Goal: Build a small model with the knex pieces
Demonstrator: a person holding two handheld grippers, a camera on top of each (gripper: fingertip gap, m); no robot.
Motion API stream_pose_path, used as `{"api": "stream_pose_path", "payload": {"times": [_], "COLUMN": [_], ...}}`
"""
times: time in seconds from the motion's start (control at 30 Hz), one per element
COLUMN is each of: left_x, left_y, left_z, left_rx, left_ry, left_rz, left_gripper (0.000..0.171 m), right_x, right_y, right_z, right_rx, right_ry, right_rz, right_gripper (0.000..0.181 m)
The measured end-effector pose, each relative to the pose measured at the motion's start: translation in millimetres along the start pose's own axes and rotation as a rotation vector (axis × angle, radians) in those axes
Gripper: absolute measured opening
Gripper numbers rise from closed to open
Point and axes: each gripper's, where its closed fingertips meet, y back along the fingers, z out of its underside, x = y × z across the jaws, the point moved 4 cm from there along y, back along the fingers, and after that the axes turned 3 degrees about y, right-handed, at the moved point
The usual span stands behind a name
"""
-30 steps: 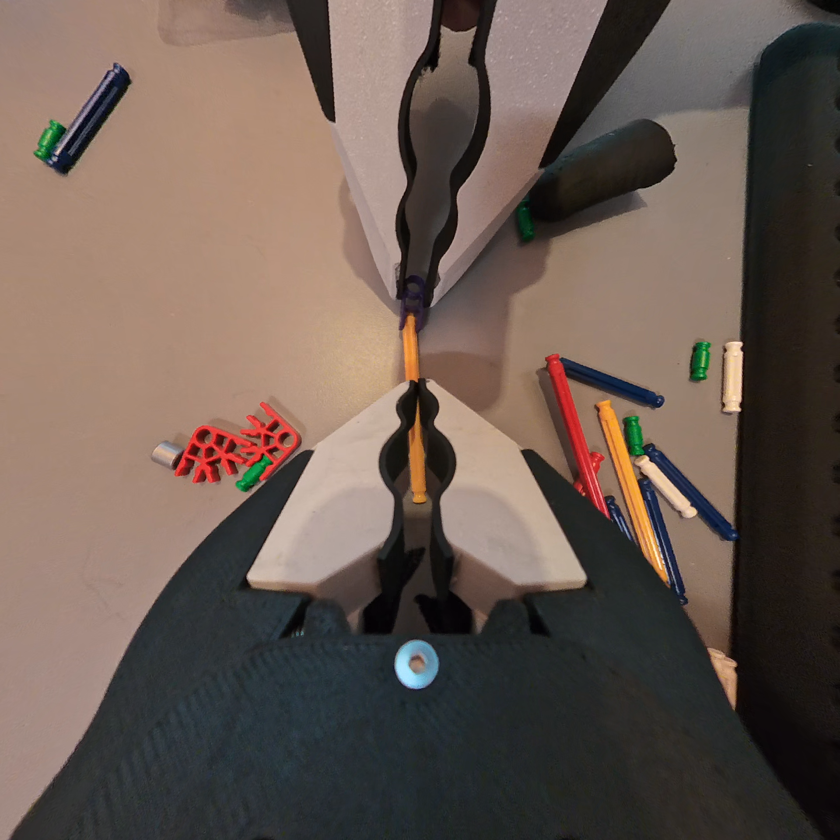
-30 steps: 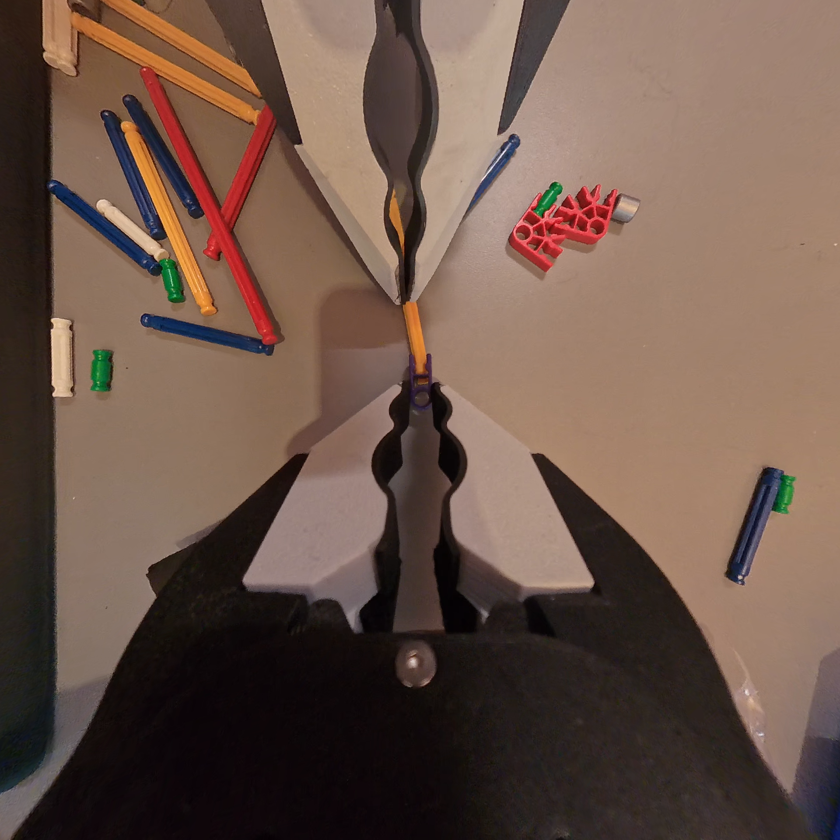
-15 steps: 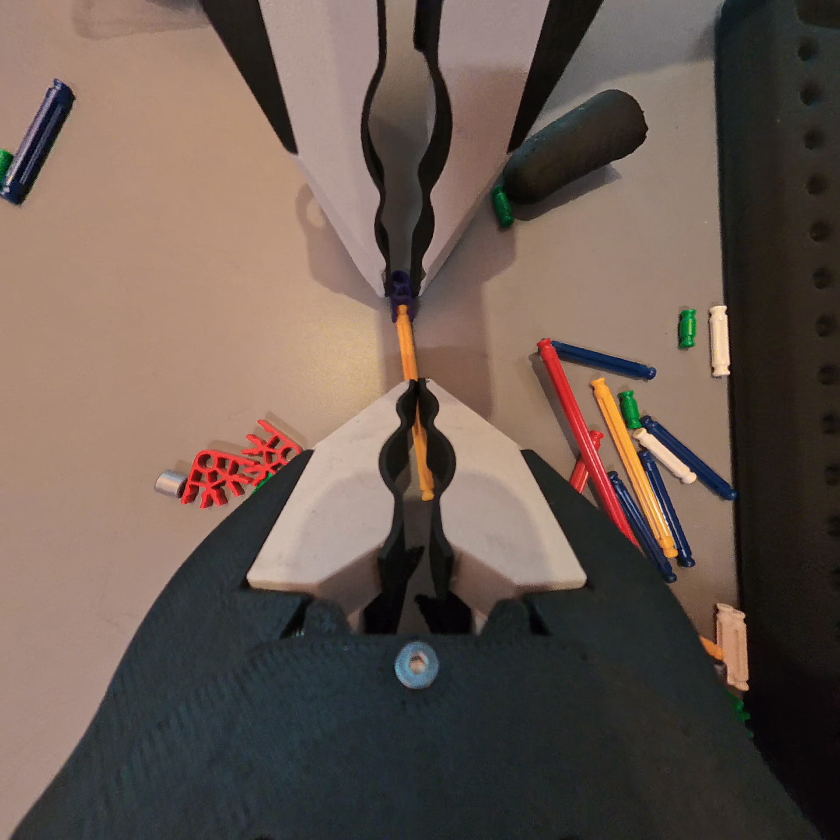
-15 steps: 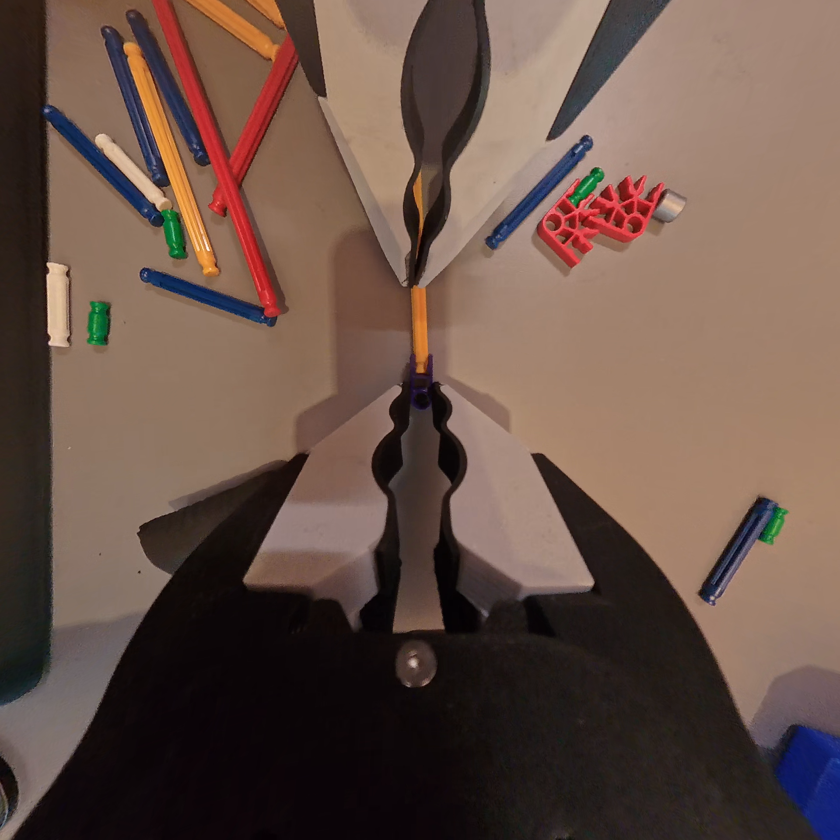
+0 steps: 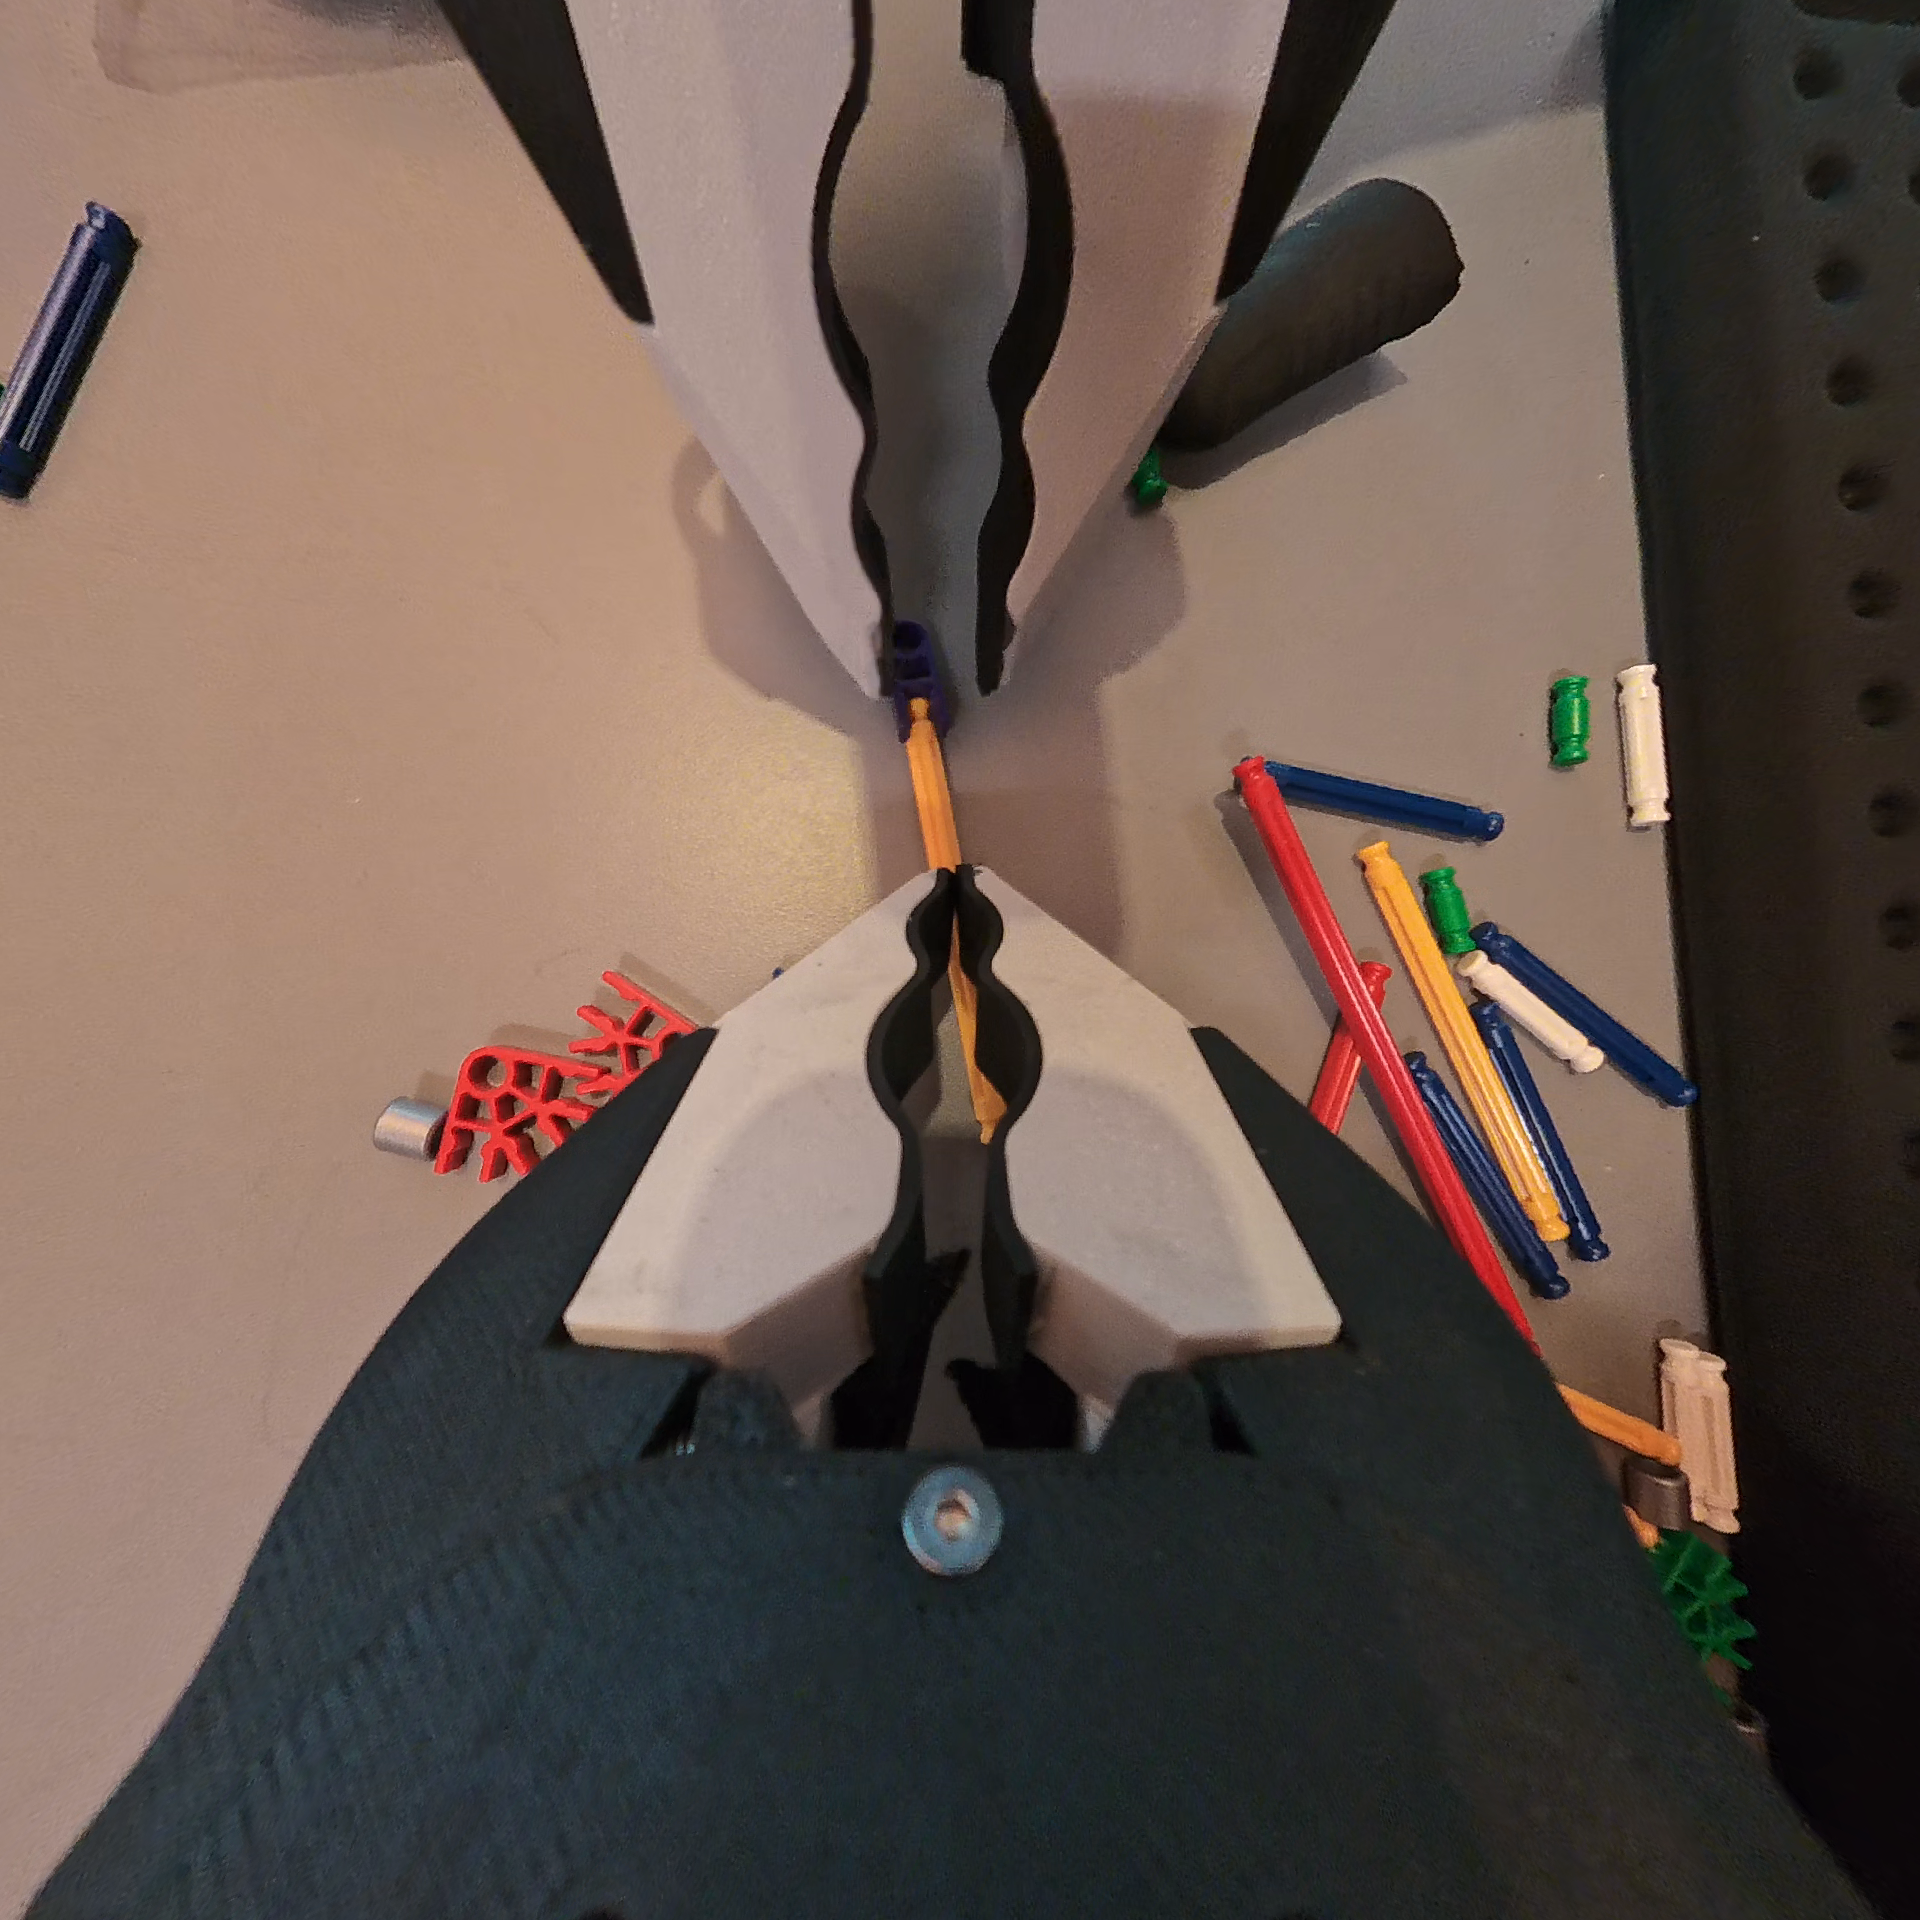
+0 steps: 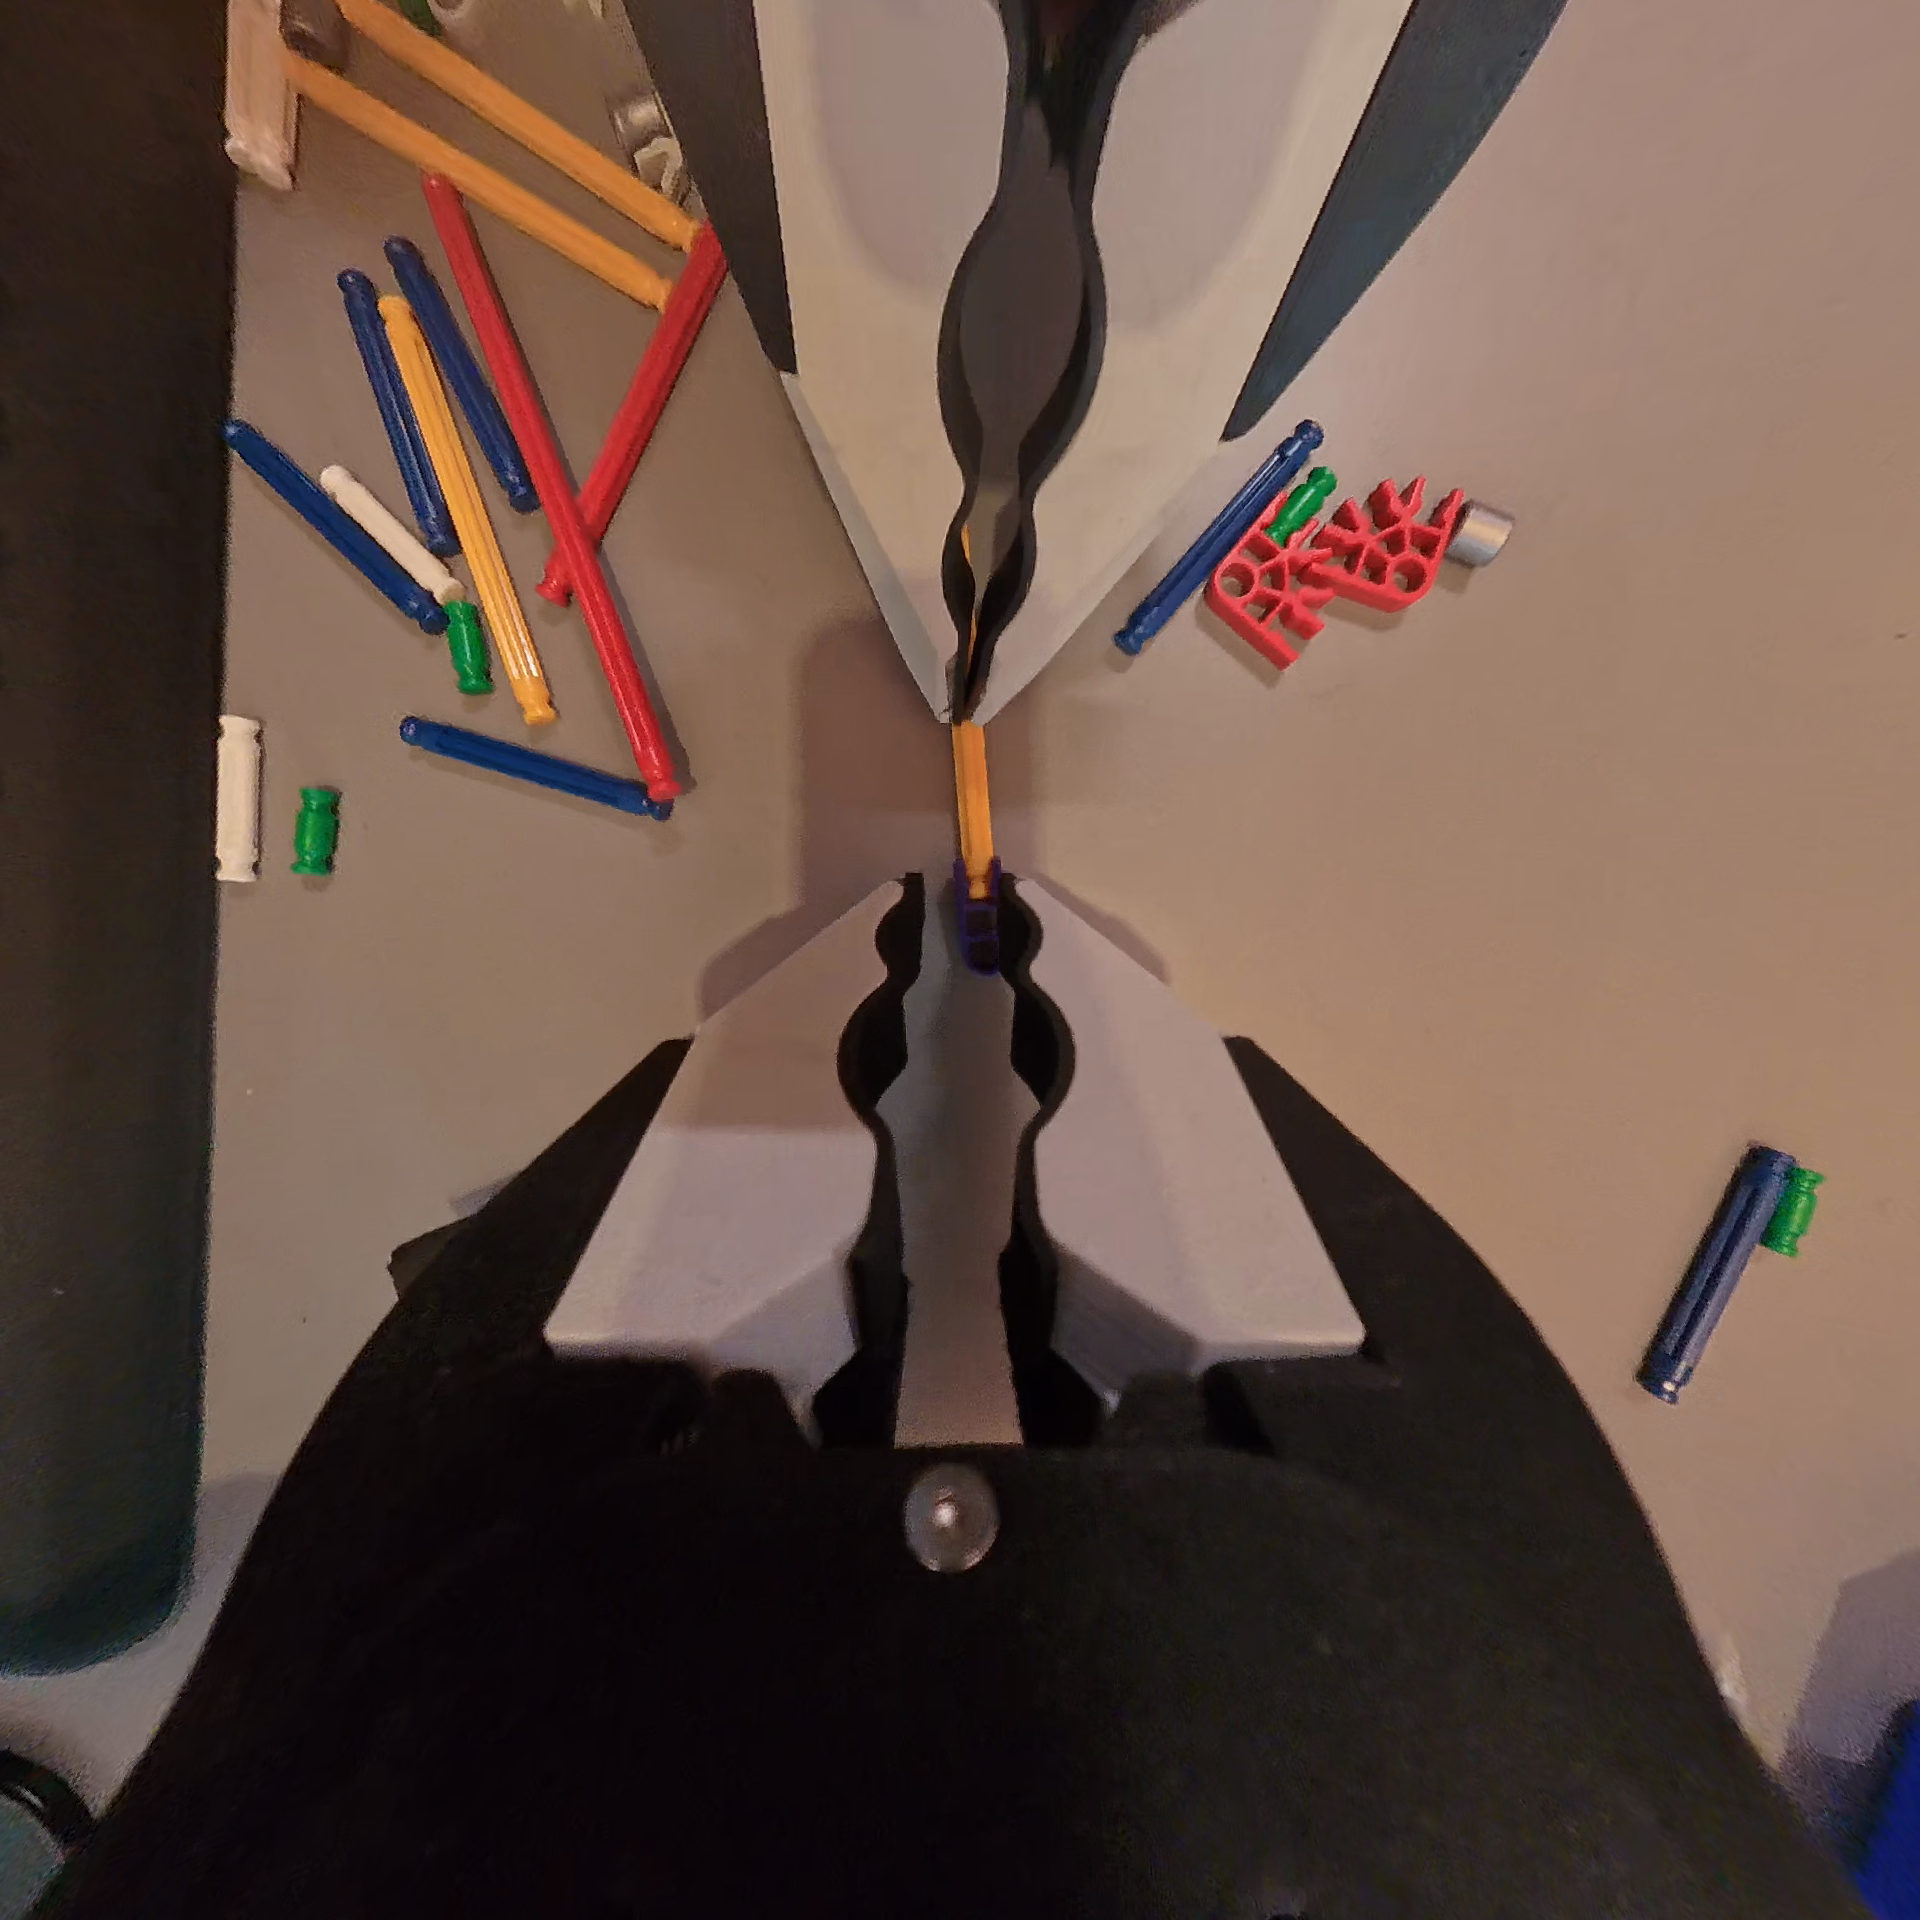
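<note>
My left gripper (image 5: 954, 881) is shut on a yellow-orange rod (image 5: 932, 795), which points forward out of its tips. A small purple connector (image 5: 914, 673) sits on the rod's far end. My right gripper (image 6: 966, 888) faces the left one, its jaws parted wider than the connector (image 6: 979, 923). The connector lies between the fingertips, against one finger and clear of the other. The rod (image 6: 972, 795) runs from it into the left gripper (image 6: 961, 709). In the left wrist view the right gripper (image 5: 935, 681) comes in from the top, open. Both hover above the grey table.
Loose red, blue, yellow, white and green rods (image 5: 1455, 1039) lie in a pile beside a dark perforated block (image 5: 1787, 831). Red connectors (image 5: 540, 1101) with a silver spacer (image 5: 405, 1130) lie on the other side. A black foam cylinder (image 5: 1320, 322) and a blue rod (image 6: 1714, 1268) lie apart. About 9 cm separates my right fingertips from the black foam cylinder (image 5: 1320, 322).
My right gripper's jaws have parted and let go of the purple connector, which stays on the rod's end. My left gripper still clamps the rod. Both views have shifted slightly over the table.
</note>
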Motion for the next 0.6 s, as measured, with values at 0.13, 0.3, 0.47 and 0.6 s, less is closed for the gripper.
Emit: {"api": "stream_pose_path", "payload": {"times": [0.13,0.3,0.47,0.6], "left_x": [0,-1,-1,-1], "left_y": [0,0,0,0], "left_z": [0,0,0,-1], "left_rx": [-0.004,-0.004,-0.002,-0.006], "left_ry": [-0.006,-0.008,-0.007,-0.007], "left_rz": [0.003,0.006,0.009,0.016], "left_gripper": [0.000,0.000,0.000,0.000], "right_x": [2,3,7,7], "right_y": [-3,-4,8,3], "right_z": [1,2,-4,0], "right_rx": [0.020,0.030,0.046,0.016], "right_ry": [-0.020,-0.043,-0.053,-0.041], "right_rz": [0.009,0.002,0.025,0.010], "right_gripper": [0.000,0.000,0.000,0.000]}}
